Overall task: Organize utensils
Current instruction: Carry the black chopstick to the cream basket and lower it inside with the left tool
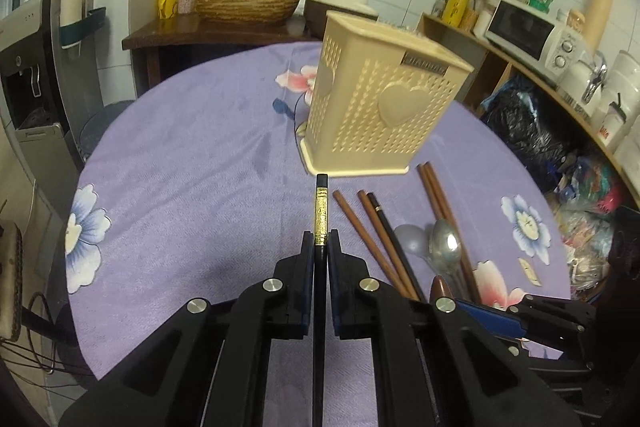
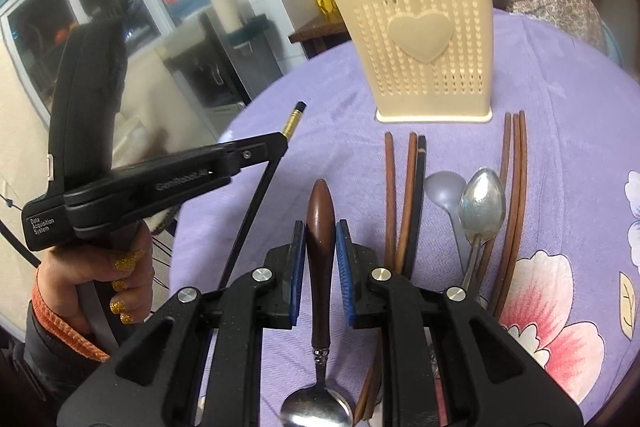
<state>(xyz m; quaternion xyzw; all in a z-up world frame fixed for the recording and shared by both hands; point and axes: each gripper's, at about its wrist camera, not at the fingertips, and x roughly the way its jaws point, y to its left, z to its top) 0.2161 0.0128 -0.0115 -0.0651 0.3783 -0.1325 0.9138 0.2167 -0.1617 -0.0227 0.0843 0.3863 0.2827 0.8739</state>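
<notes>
Left gripper was pinching a black chopstick with a gold band, pads tight on the shaft, tip aimed at 12 o'clock toward the cream utensil holder. From the right wrist view the same gripper came in from 9 o'clock, held off the table, chopstick slanting from 7 up to 1 o'clock. The person's hand wrapped the grip from below, fingers curled, orange cuff at the wrist.

Right gripper was clamped on a spoon's brown wooden handle, blue pads against both sides, bowl hanging back at 6 o'clock, handle end pointing to 12.

The holder stood upright on the purple floral tablecloth, at 12 o'clock from both grippers. In front of it lay loose brown chopsticks, a dark chopstick, a metal spoon, a pale plastic spoon and more brown chopsticks at 3 o'clock.
</notes>
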